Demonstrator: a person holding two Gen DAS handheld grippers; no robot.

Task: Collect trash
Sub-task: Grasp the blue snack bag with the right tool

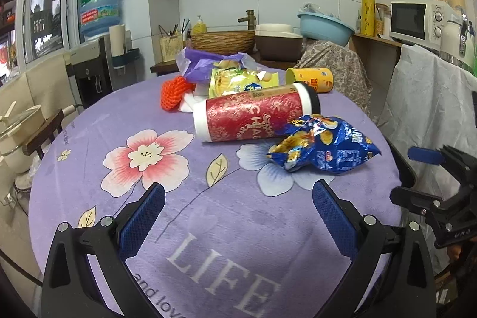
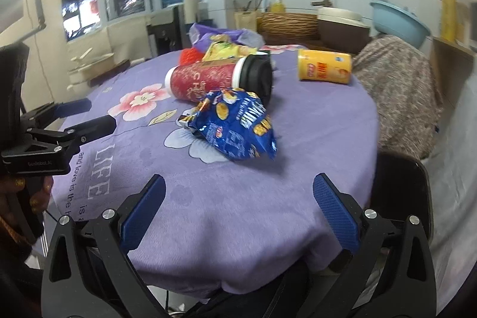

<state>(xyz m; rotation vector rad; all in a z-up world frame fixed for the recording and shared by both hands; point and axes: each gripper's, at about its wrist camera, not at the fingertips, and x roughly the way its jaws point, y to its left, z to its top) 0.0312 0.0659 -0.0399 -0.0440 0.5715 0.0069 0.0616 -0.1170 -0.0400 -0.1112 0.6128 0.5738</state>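
While a round table draped in a lilac floral plush cloth [image 1: 89, 139] fills both views, a red cylindrical tea tin [image 1: 253, 116] lies on its side at centre. Touching it, lower right, sits a crumpled blue foil crisp bag [image 1: 325, 148]. Behind lies a yellow cardboard snack tube [image 1: 310, 79]. Left gripper [image 1: 238, 216] and right gripper [image 2: 238, 209] hover splayed wide, empty.

Two canisters on table: red one [image 1: 256, 112], yellow one [image 1: 310, 78]; two chip bags: blue [image 1: 325, 146], yellow [image 1: 238, 81]; one purple plastic bag [image 1: 199, 63]; one orange mesh bundle [image 1: 173, 93]; two grippers.
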